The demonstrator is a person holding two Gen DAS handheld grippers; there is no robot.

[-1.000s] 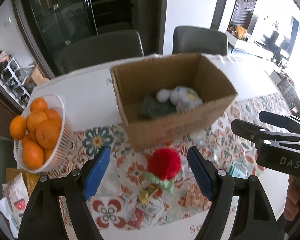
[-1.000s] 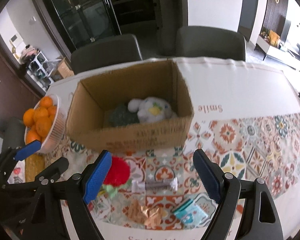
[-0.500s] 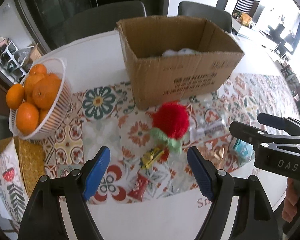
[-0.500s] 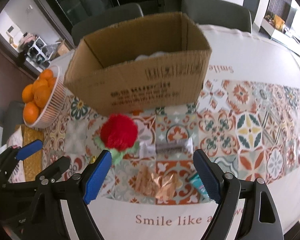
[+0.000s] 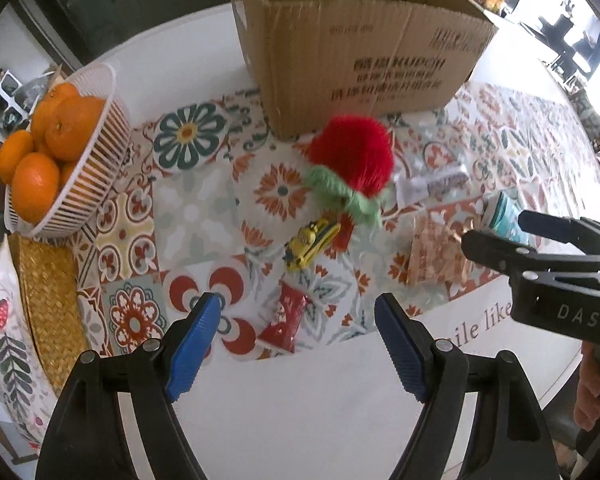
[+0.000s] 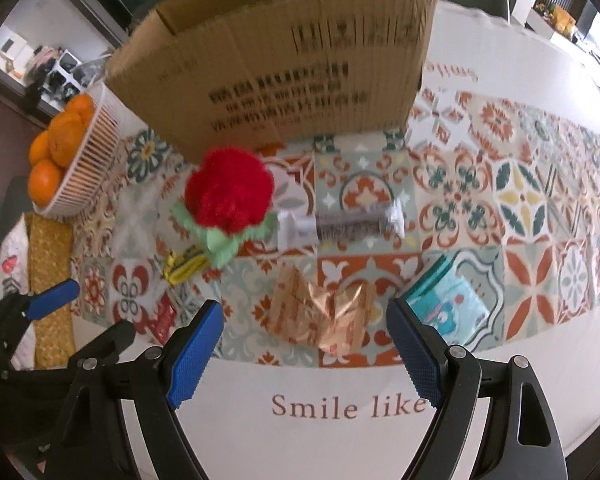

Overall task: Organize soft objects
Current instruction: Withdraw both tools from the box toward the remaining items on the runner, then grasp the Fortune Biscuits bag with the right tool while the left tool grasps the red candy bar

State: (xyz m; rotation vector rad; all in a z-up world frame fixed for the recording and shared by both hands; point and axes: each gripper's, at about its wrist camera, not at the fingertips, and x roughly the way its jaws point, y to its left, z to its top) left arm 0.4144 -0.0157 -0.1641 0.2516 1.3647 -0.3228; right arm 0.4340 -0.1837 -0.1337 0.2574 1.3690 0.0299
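Note:
A fluffy red plush with green leaves (image 5: 350, 162) (image 6: 228, 198) lies on the patterned tablecloth, just in front of the cardboard box (image 5: 352, 48) (image 6: 284, 80). The box's inside is hidden from both views. My left gripper (image 5: 298, 344) hangs open above the cloth, short of the plush, over a small red packet (image 5: 286, 316). My right gripper (image 6: 304, 346) is open too, above a crinkled copper wrapper (image 6: 328, 314) (image 5: 440, 254), to the right of the plush. Nothing sits between either pair of fingers.
A white basket of oranges (image 5: 96, 168) (image 6: 88, 160) stands at the left, with a woven mat (image 5: 48, 300) beside it. A yellow toy (image 5: 312, 242), a clear wrapped bar (image 6: 348, 222) and a teal pack (image 6: 448, 300) lie on the cloth. The table's white front edge is near.
Both grippers have sunk toward the table and tipped downward. The box interior with its white and dark plush toys has dropped out of sight. The jaws kept the same width.

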